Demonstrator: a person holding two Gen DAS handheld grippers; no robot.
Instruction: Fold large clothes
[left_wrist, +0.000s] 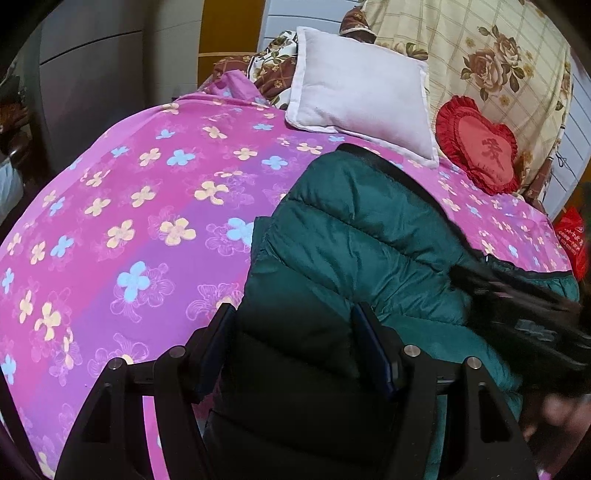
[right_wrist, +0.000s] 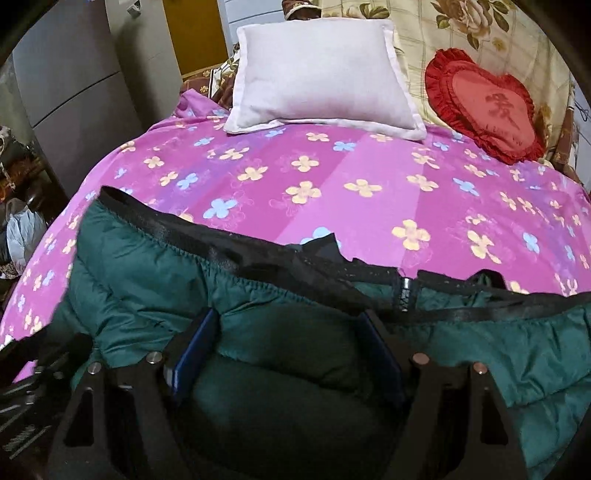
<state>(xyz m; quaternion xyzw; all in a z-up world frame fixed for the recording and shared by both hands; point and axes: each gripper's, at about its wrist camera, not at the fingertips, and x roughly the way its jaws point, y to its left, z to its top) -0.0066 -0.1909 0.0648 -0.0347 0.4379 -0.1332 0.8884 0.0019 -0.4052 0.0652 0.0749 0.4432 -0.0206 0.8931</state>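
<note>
Left gripper (left_wrist: 291, 343) and right gripper (right_wrist: 288, 343) both stood wide apart, jaws straddling the green jacket (right_wrist: 258, 332) on the bed (left_wrist: 129, 221), gripping nothing; its black-trimmed edge (right_wrist: 221, 243) ran crosswise just ahead

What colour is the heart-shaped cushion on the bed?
The heart-shaped cushion is red, with a darker red ruffled edge. The right wrist view shows it best.
</note>
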